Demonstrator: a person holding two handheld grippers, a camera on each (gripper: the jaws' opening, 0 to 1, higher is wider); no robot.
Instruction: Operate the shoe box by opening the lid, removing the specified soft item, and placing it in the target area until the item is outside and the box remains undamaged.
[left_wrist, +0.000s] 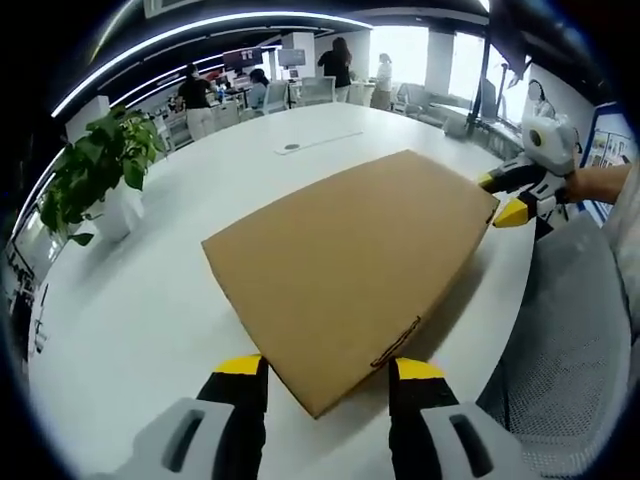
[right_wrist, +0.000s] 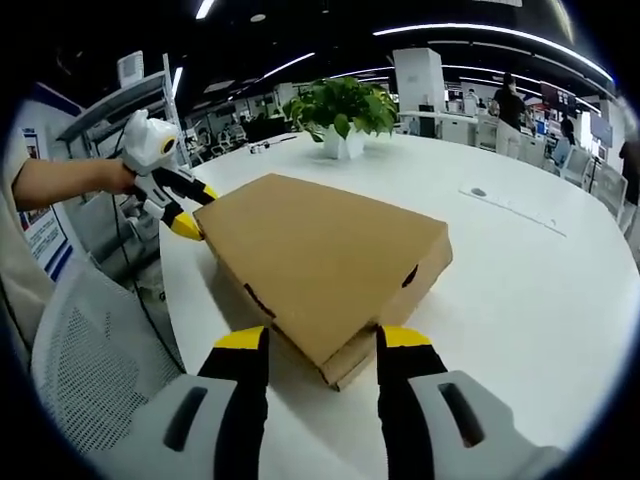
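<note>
A closed brown cardboard shoe box lies flat on the white table, its lid down. In the left gripper view, my left gripper is open, with the box's near corner reaching in between its yellow-tipped jaws. My right gripper sits at the box's far right corner, held by a hand. In the right gripper view, the right gripper is open astride a corner of the box. The left gripper is at the opposite corner. The box's contents are hidden.
A potted green plant stands on the table beyond the box. A grey mesh chair is at the table's edge by the person. Several people stand at desks far back.
</note>
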